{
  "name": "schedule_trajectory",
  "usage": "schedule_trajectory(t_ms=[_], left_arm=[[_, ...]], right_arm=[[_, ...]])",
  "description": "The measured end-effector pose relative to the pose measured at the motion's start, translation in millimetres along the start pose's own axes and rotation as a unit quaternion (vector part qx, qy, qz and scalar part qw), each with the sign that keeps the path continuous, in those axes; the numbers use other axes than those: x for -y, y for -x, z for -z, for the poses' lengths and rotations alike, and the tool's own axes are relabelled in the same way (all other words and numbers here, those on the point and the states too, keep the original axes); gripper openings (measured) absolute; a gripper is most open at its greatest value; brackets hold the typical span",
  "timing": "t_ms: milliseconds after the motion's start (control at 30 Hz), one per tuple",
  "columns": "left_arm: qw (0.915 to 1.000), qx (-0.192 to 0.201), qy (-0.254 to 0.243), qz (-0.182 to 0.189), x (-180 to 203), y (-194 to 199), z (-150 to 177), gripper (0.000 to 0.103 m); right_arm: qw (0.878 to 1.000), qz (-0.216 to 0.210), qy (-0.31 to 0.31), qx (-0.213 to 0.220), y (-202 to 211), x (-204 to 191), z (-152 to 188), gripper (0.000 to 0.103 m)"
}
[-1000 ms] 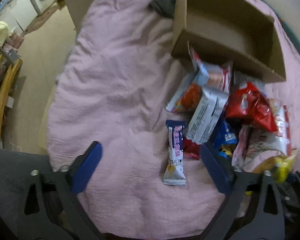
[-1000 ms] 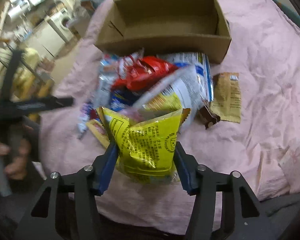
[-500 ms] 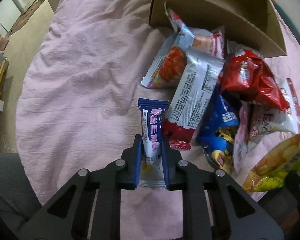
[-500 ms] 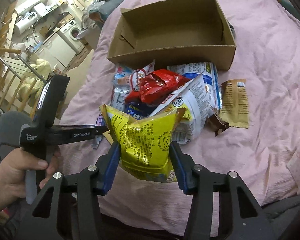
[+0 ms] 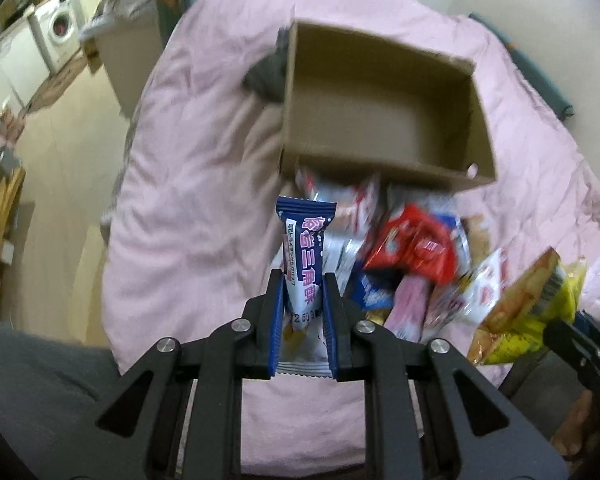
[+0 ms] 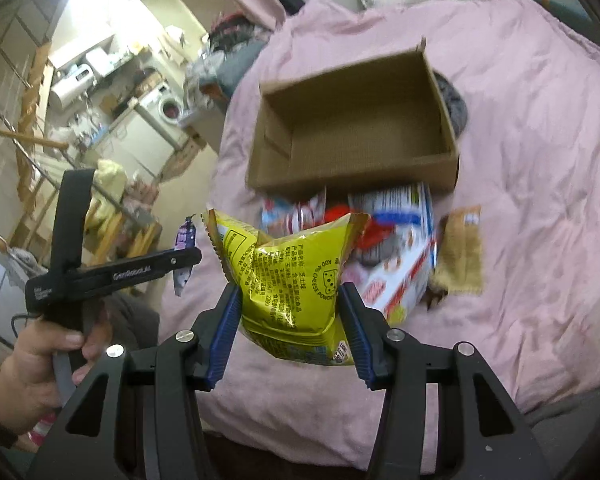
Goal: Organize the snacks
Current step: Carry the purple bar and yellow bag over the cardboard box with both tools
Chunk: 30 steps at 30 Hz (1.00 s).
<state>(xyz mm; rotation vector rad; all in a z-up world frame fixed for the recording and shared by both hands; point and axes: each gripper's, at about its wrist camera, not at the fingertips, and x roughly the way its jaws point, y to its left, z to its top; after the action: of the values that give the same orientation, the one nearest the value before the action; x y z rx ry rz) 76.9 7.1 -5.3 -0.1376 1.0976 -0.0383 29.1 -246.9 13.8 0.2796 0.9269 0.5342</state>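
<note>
Both grippers have lifted: left gripper (image 5: 302,312), jaws just closed, clamps a blue wafer bar (image 5: 305,264); right gripper (image 6: 290,330) holds a yellow chip bag (image 6: 292,280). Cardboard box (image 6: 352,174) sits empty on the bed (image 6: 540,160); snack pile (image 5: 412,248) remains outside it.

A home: pink-quilted bed (image 6: 540,160), washing machine (image 6: 168,108) beyond.

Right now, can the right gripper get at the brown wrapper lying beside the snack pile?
Probably not yet: the right gripper is shut on the yellow chip bag. The brown wrapper lies uncovered on the pink blanket.
</note>
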Motion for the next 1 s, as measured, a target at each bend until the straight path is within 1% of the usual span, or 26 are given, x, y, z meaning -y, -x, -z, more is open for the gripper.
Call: schedule_trajectory(t_ms=[133,200,300,433,533,700,833,933,1000], left_arm=[[0.9995,0.026,-0.016,0.004,6.9,11.3,-24.7,0.015],[0.9994,0.029,-0.014,0.012,7.6,9.2,-38.2,0.015],[0.9992,0.028,-0.011,0.026,11.8,7.4,-53.9,0.015],[0.9983,0.050,-0.027,0.017,22.8,6.0,-77.2,0.015],[0.9979,0.053,-0.032,0.019,29.7,-1.7,-95.0,0.015],[0.9967,0.065,-0.046,0.012,42.2,-17.6,-121.4,0.015],[0.9969,0.063,-0.046,0.013,47.8,-35.5,-138.3,0.015],[0.9965,0.064,-0.052,0.008,50.3,-52.1,-146.0,0.015],[0.9964,0.063,-0.056,0.005,51.7,-65.1,-147.4,0.015]], right_arm=[[0.999,0.002,-0.010,0.032,5.5,6.6,-27.3,0.052],[0.999,-0.001,-0.013,0.038,6.2,9.1,-37.8,0.052],[0.999,0.004,-0.001,0.047,4.1,10.0,-55.7,0.052],[0.999,0.013,0.005,0.051,-8.4,17.2,-80.7,0.052],[0.999,0.021,0.004,0.050,-22.2,26.2,-96.8,0.052],[0.998,0.035,0.004,0.052,-46.3,39.5,-124.2,0.052],[0.998,0.033,-0.004,0.051,-62.1,47.0,-141.7,0.052],[0.998,0.035,0.003,0.053,-73.0,50.8,-145.8,0.052],[0.998,0.032,-0.005,0.048,-83.8,58.8,-144.7,0.052]])
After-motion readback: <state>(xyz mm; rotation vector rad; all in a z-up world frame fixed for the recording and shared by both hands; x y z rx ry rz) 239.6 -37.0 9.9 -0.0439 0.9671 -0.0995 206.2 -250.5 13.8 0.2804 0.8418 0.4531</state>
